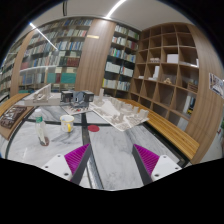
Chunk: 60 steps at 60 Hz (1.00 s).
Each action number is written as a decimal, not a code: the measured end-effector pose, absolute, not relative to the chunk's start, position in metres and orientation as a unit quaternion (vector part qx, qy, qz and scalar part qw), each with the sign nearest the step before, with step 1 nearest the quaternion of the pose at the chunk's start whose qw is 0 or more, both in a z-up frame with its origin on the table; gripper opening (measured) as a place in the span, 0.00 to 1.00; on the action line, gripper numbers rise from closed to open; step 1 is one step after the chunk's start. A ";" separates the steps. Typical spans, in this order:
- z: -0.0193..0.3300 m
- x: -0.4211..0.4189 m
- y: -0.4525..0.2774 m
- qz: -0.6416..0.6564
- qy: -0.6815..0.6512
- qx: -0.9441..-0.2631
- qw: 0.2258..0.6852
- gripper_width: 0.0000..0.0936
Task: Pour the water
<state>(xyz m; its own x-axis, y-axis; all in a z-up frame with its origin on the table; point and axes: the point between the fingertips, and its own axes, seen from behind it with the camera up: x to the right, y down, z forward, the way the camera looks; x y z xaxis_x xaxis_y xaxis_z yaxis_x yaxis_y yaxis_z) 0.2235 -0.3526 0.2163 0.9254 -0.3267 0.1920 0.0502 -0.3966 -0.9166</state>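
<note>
Bottle (41,131) stands on the table (110,150), ahead-left of the gripper (110,160), a cup (67,123) just beside it. Fingers spread, holding nothing. Risk: with the two so close, a careless approach could topple either.

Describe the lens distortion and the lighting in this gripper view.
Gripper view: strong fisheye bends the bookshelves and table edge; ceiling strip lights glare bright; the open gripper looks oversized; the bottle and cup are small and soft.
</note>
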 end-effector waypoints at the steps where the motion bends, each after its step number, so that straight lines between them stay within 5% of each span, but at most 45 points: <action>1: 0.215 0.220 -0.353 -0.175 0.084 -0.818 0.542 0.92; 24: 0.123 0.110 -0.347 -0.091 0.035 -0.842 0.530 0.92; 42: 0.112 -0.041 -0.222 -0.010 -0.024 -0.814 0.581 0.92; 55: 0.093 -0.073 -0.123 -0.009 -0.022 -0.798 0.603 0.91; 60: 0.086 -0.079 -0.096 -0.015 -0.026 -0.790 0.612 0.83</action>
<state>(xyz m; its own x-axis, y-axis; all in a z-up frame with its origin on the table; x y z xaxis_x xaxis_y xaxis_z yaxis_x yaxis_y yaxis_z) -0.0789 -0.0962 0.0865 0.9982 0.0227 0.0564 0.0602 -0.2490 -0.9666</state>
